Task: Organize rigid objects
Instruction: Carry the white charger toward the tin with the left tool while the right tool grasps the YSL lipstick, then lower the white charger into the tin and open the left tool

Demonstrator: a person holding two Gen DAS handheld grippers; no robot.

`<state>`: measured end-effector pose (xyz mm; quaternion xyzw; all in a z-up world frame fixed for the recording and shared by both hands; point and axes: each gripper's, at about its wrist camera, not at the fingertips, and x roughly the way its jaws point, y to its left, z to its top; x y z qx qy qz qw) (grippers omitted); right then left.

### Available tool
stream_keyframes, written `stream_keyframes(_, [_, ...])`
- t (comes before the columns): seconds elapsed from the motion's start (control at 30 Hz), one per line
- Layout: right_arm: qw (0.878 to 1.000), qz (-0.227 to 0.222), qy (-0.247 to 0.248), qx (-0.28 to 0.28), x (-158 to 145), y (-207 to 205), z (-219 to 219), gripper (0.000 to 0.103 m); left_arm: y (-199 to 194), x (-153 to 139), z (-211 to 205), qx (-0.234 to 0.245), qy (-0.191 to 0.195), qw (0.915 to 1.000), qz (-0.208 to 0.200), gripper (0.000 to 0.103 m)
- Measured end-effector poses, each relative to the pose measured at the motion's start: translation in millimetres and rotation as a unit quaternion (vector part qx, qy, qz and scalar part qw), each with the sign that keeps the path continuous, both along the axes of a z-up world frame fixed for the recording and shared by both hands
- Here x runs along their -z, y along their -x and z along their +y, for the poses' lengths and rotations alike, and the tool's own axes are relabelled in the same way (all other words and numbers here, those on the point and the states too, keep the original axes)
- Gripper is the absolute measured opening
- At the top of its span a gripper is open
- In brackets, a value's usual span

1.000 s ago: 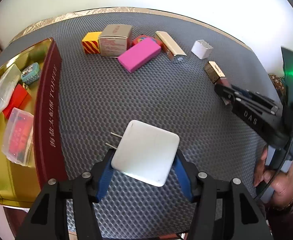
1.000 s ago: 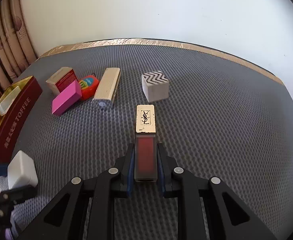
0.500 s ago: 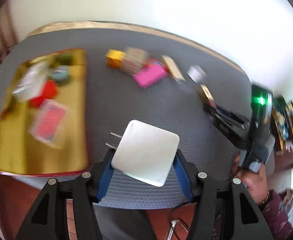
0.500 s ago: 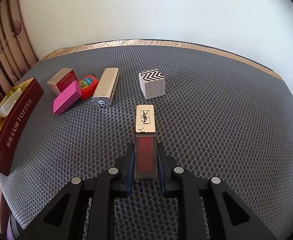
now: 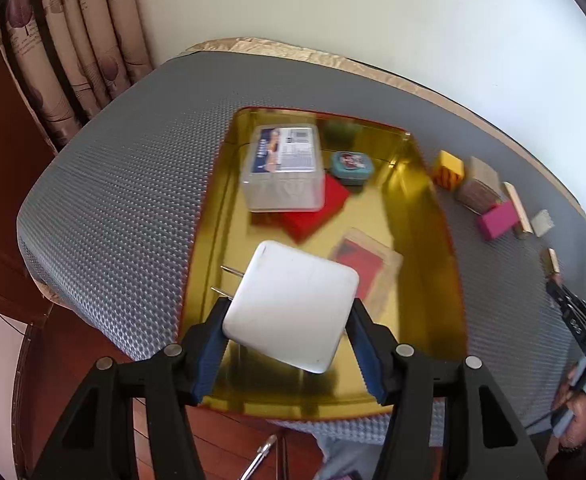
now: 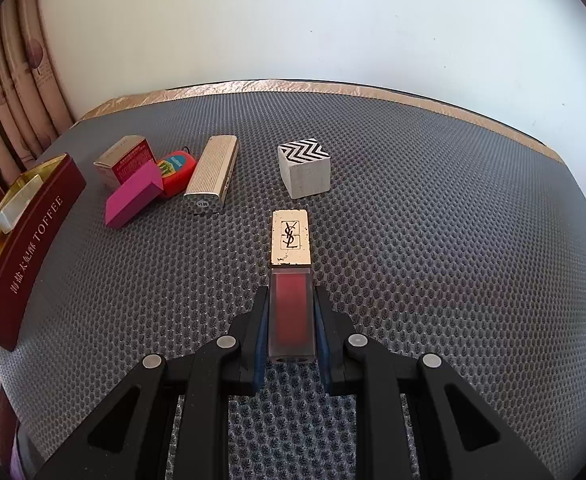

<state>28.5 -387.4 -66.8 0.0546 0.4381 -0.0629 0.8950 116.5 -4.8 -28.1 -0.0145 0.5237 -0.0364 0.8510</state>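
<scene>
My left gripper (image 5: 289,332) is shut on a white square charger (image 5: 293,308) with two prongs, held above the near part of the gold toffee tin (image 5: 445,280). The tin holds a clear plastic box (image 5: 283,168), a red box (image 5: 317,212), a small teal tin (image 5: 351,166) and a clear case with a red card (image 5: 367,264). My right gripper (image 6: 291,320) is shut on a red lip-gloss tube with a gold YSL cap (image 6: 291,240), held low over the grey mat (image 6: 453,240).
On the mat stand a zigzag-patterned cube (image 6: 304,170), a ribbed gold case (image 6: 212,180), a pink box (image 6: 133,196), an orange tape measure (image 6: 177,168) and a red-and-gold carton (image 6: 127,158). The tin's maroon wall (image 6: 29,248) is at the left. Curtains (image 5: 73,40) hang behind.
My left gripper has swung left with the charger, from over the bare mat to above the open tin. The right gripper has held still with the lip gloss.
</scene>
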Motion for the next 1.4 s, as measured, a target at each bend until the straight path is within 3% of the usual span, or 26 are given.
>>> stream_keyframes(0.3, [1.000, 0.001, 0.005, 0.000, 0.9, -0.7, 1.0, 0.019, -21.9, 23.1, 6.0, -0.003, -0.001, 1.0000, 0.009, 0.059])
stream_keyframes(0.37, [1.000, 0.001, 0.005, 0.000, 1.1, -1.3, 2.1, 0.019, -24.5, 24.3, 8.0, 0.001, 0.010, 0.9999, 0.006, 0.059])
stream_keyframes(0.7, [1.000, 0.001, 0.006, -0.001, 1.3, -0.7, 1.3, 0.019, -34.1, 25.6, 3.1, 0.005, -0.009, 0.9998, -0.018, 0.059])
stream_keyframes(0.93, [1.000, 0.001, 0.006, -0.001, 1.7, -1.1, 1.8, 0.020, -32.5, 31.9, -3.5, 0.013, -0.012, 0.9998, -0.011, 0.059])
stream_keyframes(1.4, [1.000, 0.001, 0.011, -0.002, 1.7, -1.7, 2.6, 0.020, 9.5, -0.6, -21.3, 0.011, -0.024, 0.9980, -0.057, 0.059])
